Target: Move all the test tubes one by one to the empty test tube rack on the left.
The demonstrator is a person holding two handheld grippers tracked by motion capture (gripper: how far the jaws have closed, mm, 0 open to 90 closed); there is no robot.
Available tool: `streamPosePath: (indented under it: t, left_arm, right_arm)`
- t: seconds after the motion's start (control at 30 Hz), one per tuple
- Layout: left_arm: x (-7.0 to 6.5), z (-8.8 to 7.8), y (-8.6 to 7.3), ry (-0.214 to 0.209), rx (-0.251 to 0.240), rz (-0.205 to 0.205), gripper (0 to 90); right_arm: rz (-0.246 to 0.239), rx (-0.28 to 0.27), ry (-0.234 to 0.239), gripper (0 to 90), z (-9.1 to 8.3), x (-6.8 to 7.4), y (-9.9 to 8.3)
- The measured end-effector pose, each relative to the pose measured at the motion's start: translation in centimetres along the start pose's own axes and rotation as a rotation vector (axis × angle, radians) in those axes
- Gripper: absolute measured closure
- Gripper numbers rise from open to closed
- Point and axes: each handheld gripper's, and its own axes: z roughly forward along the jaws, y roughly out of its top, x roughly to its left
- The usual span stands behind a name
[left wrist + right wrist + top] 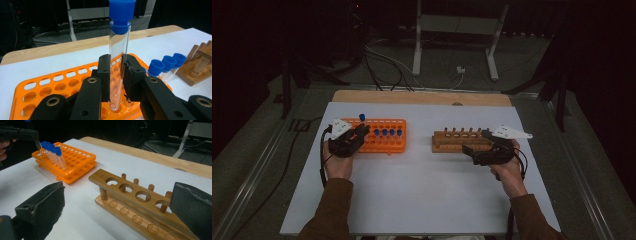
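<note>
The left gripper (pixel 116 75) has its two black jaws clenched on a clear tube (pixel 119 62) with a blue cap (pixel 122 15). The jaws pinch the glass low down, one on each side. The tube stands straight up. Its round bottom sits in a hole of the orange rack (pixel 50 82) just under the jaws, so it is not out yet. Three more tubes (pixel 165 65) with blue caps stand in the same rack, just to the right of the jaws in the left gripper view.

The right gripper (pixel 117 205) holds nothing. Its jaws stand wide apart, and the wood rack (pixel 135 197) lies between and past them. The four holes of this rack are free.

What could go wrong? The glass is smooth, so the tube could slip down through the jaws if the grip is weak. If the hand tips as it lifts, the tube bottom could catch the hole edge and drag the orange rack along, or bump the other tubes. A hard squeeze could crack the glass.

Both racks rest on a white sheet (pixel 412 190) laid over a wood table (pixel 422 96). Past the table the room is dark, with a grey floor, loose cables (pixel 382 62) and a white stand (pixel 457 25).
</note>
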Motion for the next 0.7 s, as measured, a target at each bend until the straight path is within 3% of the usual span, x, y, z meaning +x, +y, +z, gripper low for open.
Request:
streamPosePath:
  t: [0.43,0.7]
  left_arm:
    - [-0.1,1.9,-1.2,-0.005,0.045,-0.015,78.1]
    - [-0.3,2.3,-2.1,-0.012,0.09,0.001,78.1]
  right_arm:
    - [0.014,-0.003,0.0,0.0,-0.1,-0.3,-0.4]
    - [0.018,-0.003,-0.001,0.0,0.0,-0.4,-0.6]
